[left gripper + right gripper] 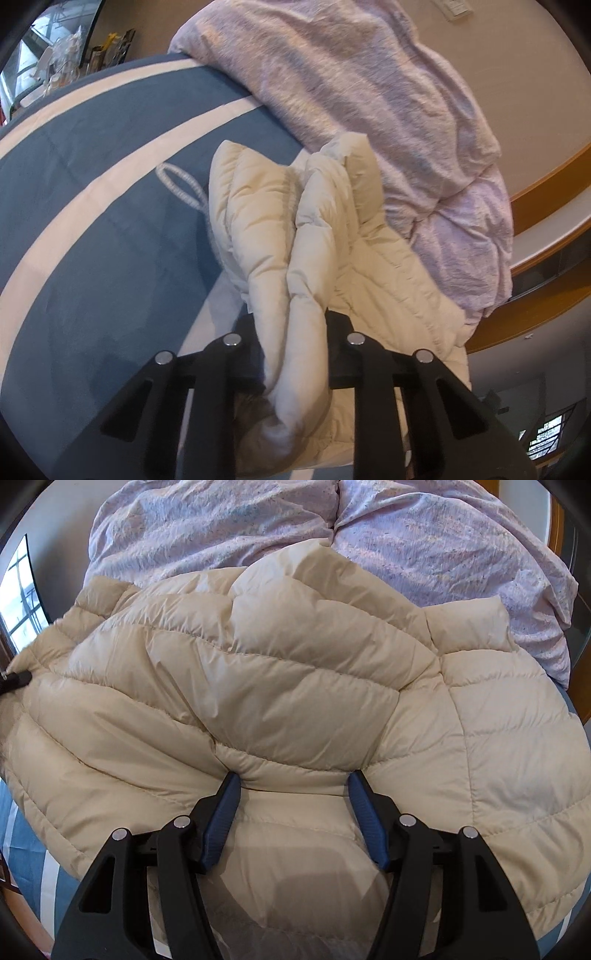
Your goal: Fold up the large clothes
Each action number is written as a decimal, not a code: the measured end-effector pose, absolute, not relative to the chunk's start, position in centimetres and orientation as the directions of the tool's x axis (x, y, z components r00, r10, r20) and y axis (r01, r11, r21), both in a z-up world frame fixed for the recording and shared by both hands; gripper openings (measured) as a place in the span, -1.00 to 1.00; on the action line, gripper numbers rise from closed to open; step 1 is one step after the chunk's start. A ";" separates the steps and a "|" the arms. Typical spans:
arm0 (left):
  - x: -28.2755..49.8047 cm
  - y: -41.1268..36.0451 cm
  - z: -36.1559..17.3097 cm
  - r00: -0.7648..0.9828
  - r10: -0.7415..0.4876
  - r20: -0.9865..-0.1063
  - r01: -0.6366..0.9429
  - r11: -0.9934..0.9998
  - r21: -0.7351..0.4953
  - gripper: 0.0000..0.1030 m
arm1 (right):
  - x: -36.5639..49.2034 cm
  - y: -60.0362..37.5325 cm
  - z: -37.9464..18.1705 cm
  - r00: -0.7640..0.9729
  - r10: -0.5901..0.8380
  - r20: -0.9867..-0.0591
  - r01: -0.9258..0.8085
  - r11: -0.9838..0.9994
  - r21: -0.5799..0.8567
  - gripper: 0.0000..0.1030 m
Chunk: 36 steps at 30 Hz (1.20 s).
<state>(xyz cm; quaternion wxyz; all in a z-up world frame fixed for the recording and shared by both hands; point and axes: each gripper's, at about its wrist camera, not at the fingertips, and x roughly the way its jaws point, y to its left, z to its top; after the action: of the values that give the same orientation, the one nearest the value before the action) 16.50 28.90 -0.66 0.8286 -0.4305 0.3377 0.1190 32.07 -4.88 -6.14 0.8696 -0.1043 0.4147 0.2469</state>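
Observation:
A cream quilted puffer jacket [280, 672] lies spread over the bed. My left gripper [293, 325] is shut on a bunched fold of the jacket [295, 229], a padded edge that stands up from the bedcover between the black fingers. In the right wrist view, my right gripper [293, 779] is pressed down into the jacket's middle. Its blue pads [225, 812] pinch a puffy ridge of fabric, which puckers at both fingertips. A black fingertip of the left gripper [16, 677] shows at the jacket's far left edge.
A crumpled lilac duvet [424, 546] is heaped behind the jacket, touching its far edge. The bedcover [92, 192] is blue with wide white stripes. A wooden bed frame [546, 184] runs along the right, and a cluttered shelf [66, 55] stands at the far left.

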 end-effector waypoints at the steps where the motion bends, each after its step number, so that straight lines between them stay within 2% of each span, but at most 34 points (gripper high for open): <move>1: 16.5 28.8 -0.3 0.753 -0.097 -0.650 -0.477 0.600 -0.642 -0.62 | 32.0 -4.9 -6.2 0.534 0.343 -0.773 -0.515 0.857 0.024 0.22; 12: 17.4 26.4 5.3 0.837 -0.142 -0.528 -0.338 0.625 -0.703 -0.65 | 32.3 -4.9 -6.3 0.525 0.358 -0.772 -0.519 0.854 0.042 0.22; 21: 20.7 19.2 10.1 0.858 -0.258 -0.445 -0.165 0.681 -0.713 -0.65 | 32.3 -4.8 -6.4 0.523 0.360 -0.773 -0.521 0.853 0.045 0.22; 26: 23.0 14.2 10.9 0.833 -0.328 -0.446 -0.092 0.712 -0.696 -0.65 | 32.4 -4.7 -6.4 0.517 0.365 -0.774 -0.521 0.852 0.054 0.22; 36: 26.5 9.5 9.9 0.789 -0.377 -0.486 -0.074 0.726 -0.684 -0.65 | 32.6 -4.9 -6.5 0.502 0.378 -0.778 -0.524 0.848 0.074 0.22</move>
<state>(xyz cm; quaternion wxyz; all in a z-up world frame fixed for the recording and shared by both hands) 26.54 9.49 9.86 0.8745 -0.3600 0.3134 -0.0864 32.62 -4.94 -6.45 0.8623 -0.0859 0.4249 0.2617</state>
